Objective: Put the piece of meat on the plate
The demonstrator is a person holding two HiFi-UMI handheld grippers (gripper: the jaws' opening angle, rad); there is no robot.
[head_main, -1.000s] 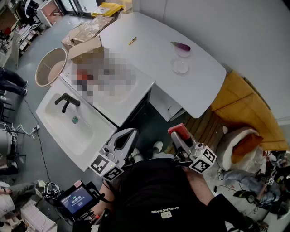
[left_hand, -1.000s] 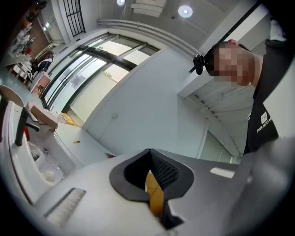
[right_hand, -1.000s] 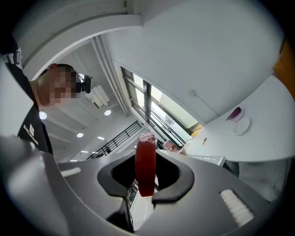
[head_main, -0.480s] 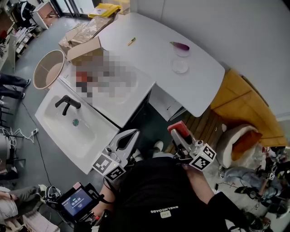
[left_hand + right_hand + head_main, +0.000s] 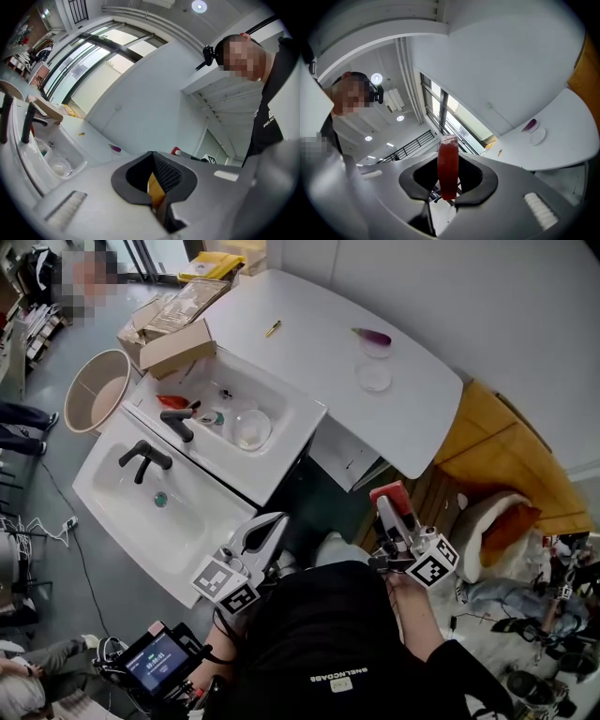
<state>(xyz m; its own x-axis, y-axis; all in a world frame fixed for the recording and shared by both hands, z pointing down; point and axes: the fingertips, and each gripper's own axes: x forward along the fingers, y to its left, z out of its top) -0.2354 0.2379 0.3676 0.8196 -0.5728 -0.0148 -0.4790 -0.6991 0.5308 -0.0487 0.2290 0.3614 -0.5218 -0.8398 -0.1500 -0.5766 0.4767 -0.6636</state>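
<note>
A red slab of meat (image 5: pixel 388 493) stands upright between the jaws of my right gripper (image 5: pixel 392 504), which is shut on it; in the right gripper view the meat (image 5: pixel 448 161) rises from the jaws. The gripper is held close to my body, well short of the white table (image 5: pixel 309 343). On that table lies an empty clear plate (image 5: pixel 373 378), and behind it a second plate holds a purple eggplant (image 5: pixel 374 336). Both show far off in the right gripper view, the plate (image 5: pixel 538 136) beside the eggplant (image 5: pixel 529 125). My left gripper (image 5: pixel 268 525) is shut and empty near the sink's front edge.
Two white sinks (image 5: pixel 192 531) with black taps (image 5: pixel 143 457) fill the left side; the far basin holds a clear bowl (image 5: pixel 251 427) and a red item (image 5: pixel 172 401). A cardboard box (image 5: pixel 174 345), a round bin (image 5: pixel 95 385) and a yellow pen (image 5: pixel 273 328) lie beyond. An orange seat (image 5: pixel 502 451) stands right.
My right gripper with the meat has shifted a little to the right in the head view. The left gripper has edged slightly toward the sink. Both stay shut.
</note>
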